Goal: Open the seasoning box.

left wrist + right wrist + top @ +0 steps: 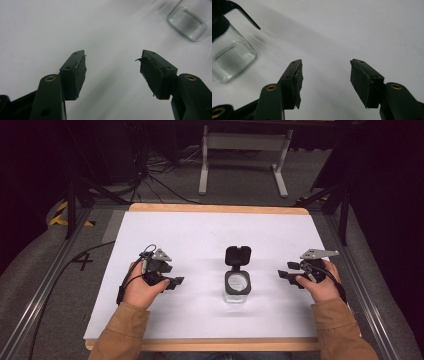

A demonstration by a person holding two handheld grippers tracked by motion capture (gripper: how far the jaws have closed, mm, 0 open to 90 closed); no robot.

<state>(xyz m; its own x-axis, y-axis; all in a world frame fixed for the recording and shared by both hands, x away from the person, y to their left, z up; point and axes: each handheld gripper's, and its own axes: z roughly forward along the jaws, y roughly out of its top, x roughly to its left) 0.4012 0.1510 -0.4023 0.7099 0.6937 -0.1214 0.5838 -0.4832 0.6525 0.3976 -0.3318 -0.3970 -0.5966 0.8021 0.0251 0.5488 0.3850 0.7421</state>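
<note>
A clear glass jar [237, 287] with a black flip lid [237, 255] swung open stands upright in the middle of the white table top [210, 235]. My left gripper [175, 282] rests to the jar's left, open, nothing between its pads [80, 72]. My right gripper [283, 275] sits to the jar's right, open and empty too. The jar's glass base [188, 23] appears at the top right of the left gripper view. In the right gripper view the jar [230, 60] stands at the left, with the lid's edge [244, 15] above it.
The white sheet lies on a wooden board [215, 209]. Metal rails [45, 285] run along both sides. Beyond the far edge are cables [150, 175] and a white frame's legs [240, 160] on the floor.
</note>
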